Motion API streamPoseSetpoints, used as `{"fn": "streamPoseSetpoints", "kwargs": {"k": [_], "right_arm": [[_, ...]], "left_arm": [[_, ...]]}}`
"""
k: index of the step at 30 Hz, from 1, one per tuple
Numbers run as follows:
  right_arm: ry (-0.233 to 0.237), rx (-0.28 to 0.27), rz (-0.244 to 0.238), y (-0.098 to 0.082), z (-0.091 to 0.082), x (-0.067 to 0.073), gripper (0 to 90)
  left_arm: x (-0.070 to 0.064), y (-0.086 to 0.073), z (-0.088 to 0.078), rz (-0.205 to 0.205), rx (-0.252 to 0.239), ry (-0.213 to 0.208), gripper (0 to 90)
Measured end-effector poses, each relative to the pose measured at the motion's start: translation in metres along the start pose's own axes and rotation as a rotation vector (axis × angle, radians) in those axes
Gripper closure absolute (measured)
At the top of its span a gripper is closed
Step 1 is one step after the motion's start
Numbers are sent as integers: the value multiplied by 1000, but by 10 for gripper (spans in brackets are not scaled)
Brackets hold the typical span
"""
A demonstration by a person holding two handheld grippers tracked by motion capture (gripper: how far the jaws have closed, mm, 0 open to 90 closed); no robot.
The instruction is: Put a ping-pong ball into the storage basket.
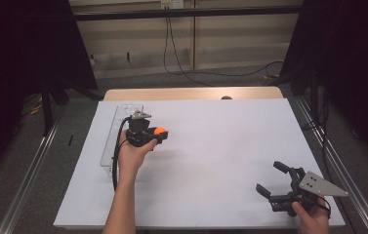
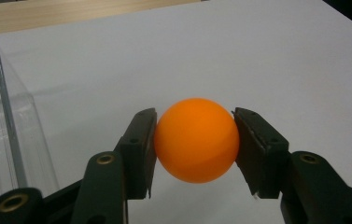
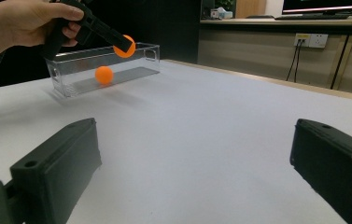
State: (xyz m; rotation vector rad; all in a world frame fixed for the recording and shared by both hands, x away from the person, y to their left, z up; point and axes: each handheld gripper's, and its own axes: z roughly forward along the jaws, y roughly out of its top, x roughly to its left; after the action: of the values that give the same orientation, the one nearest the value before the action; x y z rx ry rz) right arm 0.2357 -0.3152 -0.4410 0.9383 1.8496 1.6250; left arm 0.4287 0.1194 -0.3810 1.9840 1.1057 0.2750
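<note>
Jaws of the left gripper [image 2: 194, 154] clamp an orange ball [image 2: 196, 140] from both sides, holding it clear of the white bench [image 1: 211, 146], just beside the near rim of a clear plastic box [image 3: 103, 67]. A second orange ball [image 3: 104, 74] lies on the floor of that box. Jaws of the right gripper [image 1: 272, 180] stand wide apart with nothing between them, low over the bench's near right corner, well apart from the box.
</note>
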Motion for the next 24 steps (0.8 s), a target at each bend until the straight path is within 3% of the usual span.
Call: {"fn": "streamPoseSetpoints", "kwargs": {"k": [24], "right_arm": [[2,0,-1,0,0,0,13]], "left_arm": [[5,0,-7,-1,-3,13,510]]}}
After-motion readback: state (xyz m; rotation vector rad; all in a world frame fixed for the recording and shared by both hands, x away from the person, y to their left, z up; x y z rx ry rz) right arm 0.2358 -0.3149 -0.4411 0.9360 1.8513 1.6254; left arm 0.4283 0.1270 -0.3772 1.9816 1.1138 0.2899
